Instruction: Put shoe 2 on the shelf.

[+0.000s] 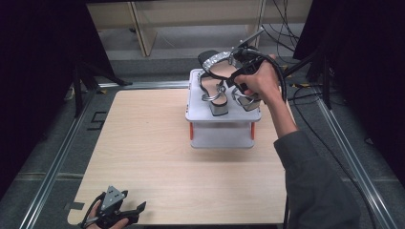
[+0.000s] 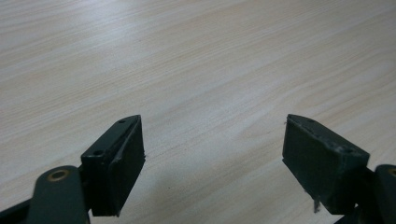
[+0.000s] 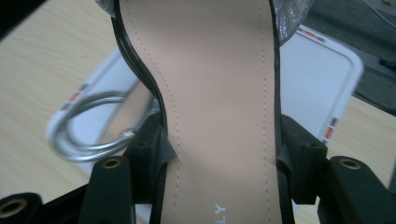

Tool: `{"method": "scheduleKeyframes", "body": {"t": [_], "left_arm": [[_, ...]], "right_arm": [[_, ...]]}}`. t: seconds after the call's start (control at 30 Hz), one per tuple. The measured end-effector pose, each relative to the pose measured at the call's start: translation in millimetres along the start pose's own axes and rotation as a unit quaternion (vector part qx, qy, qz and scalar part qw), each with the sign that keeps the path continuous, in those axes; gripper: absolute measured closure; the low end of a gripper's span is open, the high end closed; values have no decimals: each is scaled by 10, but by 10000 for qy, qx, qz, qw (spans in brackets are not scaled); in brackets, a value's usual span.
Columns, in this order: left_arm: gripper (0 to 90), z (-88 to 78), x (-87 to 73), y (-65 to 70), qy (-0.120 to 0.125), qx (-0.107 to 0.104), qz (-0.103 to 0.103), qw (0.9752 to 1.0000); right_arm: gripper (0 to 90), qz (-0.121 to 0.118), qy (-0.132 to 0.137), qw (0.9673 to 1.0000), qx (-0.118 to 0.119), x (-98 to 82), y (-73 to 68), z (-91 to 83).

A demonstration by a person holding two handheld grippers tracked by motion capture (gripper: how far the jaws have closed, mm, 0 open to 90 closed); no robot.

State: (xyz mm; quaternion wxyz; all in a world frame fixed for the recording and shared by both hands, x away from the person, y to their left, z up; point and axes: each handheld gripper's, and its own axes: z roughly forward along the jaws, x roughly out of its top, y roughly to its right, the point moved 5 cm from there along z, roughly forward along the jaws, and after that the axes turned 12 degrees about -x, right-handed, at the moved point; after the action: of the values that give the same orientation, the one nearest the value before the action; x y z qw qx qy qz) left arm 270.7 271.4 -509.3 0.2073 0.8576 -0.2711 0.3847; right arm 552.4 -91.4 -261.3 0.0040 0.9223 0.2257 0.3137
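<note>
The right gripper (image 1: 237,58), arm stretched far, clamped its fingers on a sandal (image 1: 217,67) above the white stand (image 1: 222,117). The left gripper (image 1: 125,210) rested near on the desk (image 1: 157,157), fingers open and empty, its hand cut off.

- A pale wooden table (image 1: 157,167) is sitting in the middle, with metal rails (image 1: 57,162) running along both its sides.
- A grey floor (image 1: 28,191) is showing around it.
- Black curtains (image 1: 38,57) are hanging at the left and right.
- A light wooden shelf unit (image 1: 143,24) is standing at the back.
- Black cables (image 1: 286,24) are trailing over the floor behind the table, at the right.
</note>
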Motion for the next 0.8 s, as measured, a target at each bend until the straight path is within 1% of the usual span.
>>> {"method": "scheduleKeyframes", "body": {"t": [0.03, 0.07, 0.1, 0.13, 0.17, 0.2, 0.23, 0.27, 0.33, 0.37, 0.4, 0.43, 0.47, 0.5, 0.53, 0.57, 0.6, 0.63, 0.67, 0.7, 0.73, 0.77, 0.8], "left_arm": [[206, 0, 0, 0, 0, 0, 0, 10000], [206, 5, 3, 11, 45, -30, -50, 10000], [206, 4, 2, 14, 47, -28, -58, 10000], [206, 4, 2, 15, 47, -30, -62, 10000], [206, 4, 2, 13, 44, -22, -53, 10000], [206, -4, -1, -1, -17, -8, 23, 10000], [206, -4, -1, -1, -17, -8, 23, 10000], [206, -3, -1, 4, -3, -19, 6, 10000], [206, -1, 3, 5, 12, -50, 34, 10000], [206, -2, 3, 6, 14, -51, 33, 10000], [206, -5, 2, 8, 7, -53, 24, 10000], [206, -3, 3, 20, 41, -62, -46, 10000], [206, -1, 4, 23, 59, -73, -49, 9999], [206, -2, 4, 24, 60, -77, -45, 9999], [206, -5, -3, 25, 53, -70, -57, 9999], [206, -3, 3, 19, 56, -94, -6, 9999], [206, -6, 2, 20, 80, -95, -32, 9999], [206, -6, 2, 20, 80, -95, -32, 9999], [206, -11, 3, 19, 87, -73, -54, 9999], [206, -11, 3, 19, 87, -73, -54, 9999], [206, -6, 5, 22, 70, -92, -10, 9999], [206, -6, 5, 22, 70, -92, -10, 9999], [206, -10, 4, 10, 16, -82, 103, 9999]], "right_arm": [[428, 0, 0, 10000, 0, 0, 0, 0], [428, 183, -116, 9997, -149, 7, 85, 91], [428, 183, -116, 9997, -149, 7, 85, 91], [428, 262, -167, 9993, -205, 9, 120, 134], [428, 358, -213, 9988, -269, 11, 154, 179], [428, 497, -324, 9975, -383, 13, 209, 251], [428, 497, -324, 9975, -383, 13, 209, 251], [428, 550, -352, 9969, -449, 17, 233, 280], [428, 696, -426, 9953, -518, 17, 271, 337], [427, 799, -506, 9937, -601, 22, 301, 383], [427, 799, -506, 9937, -601, 22, 301, 383], [428, 922, -611, 9920, -608, 15, 295, 405], [428, 1011, -700, 9897, -727, 16, 312, 461], [428, 1011, -700, 9897, -727, 16, 312, 461], [428, 936, -711, 9896, -829, 4, 343, 515], [428, 936, -711, 9896, -829, 4, 343, 515], [428, 1046, -792, 9874, -879, 6, 344, 546], [428, 1046, -792, 9874, -879, 6, 344, 546], [428, 1117, -861, 9862, -870, 1, 343, 567], [428, 1117, -861, 9862, -870, 1, 343, 567], [428, 1181, -959, 9841, -922, 1, 334, 582], [428, 1181, -959, 9841, -922, 1, 334, 582], [427, 1093, -923, 9850, -963, -8, 347, 624]]}}
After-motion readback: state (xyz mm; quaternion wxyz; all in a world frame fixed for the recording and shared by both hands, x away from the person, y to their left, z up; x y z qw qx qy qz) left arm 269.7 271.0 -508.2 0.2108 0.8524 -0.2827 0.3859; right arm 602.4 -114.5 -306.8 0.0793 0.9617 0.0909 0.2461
